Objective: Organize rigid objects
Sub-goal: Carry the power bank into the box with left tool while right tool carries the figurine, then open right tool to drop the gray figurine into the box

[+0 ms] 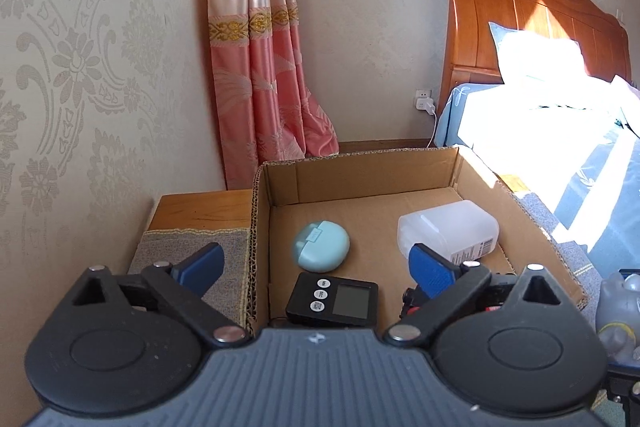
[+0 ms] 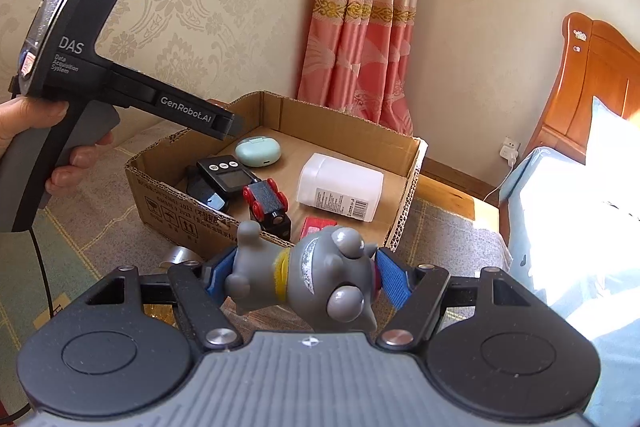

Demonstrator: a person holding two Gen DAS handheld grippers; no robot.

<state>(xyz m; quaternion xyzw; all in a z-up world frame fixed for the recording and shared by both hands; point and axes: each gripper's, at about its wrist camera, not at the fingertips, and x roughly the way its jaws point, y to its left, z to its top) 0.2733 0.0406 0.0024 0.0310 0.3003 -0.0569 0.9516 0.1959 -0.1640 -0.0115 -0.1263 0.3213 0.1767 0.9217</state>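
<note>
The right tongs [image 2: 300, 279] are clamped on a grey toy figure [image 2: 304, 279], just short of the cardboard box [image 2: 404, 195] ahead. Carry it over the near wall, releasing on bare cardboard. The left tongs [image 1: 316, 263] hang apart, empty.

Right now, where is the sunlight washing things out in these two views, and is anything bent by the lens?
Left wrist view: sunlight blows out the pillow and bed, while the cardboard box interior stays evenly lit. Right wrist view: the bed at the right is overexposed too; the grey toy figure in the right gripper is sharp. Both views curve near the edges and go dark in the corners.
</note>
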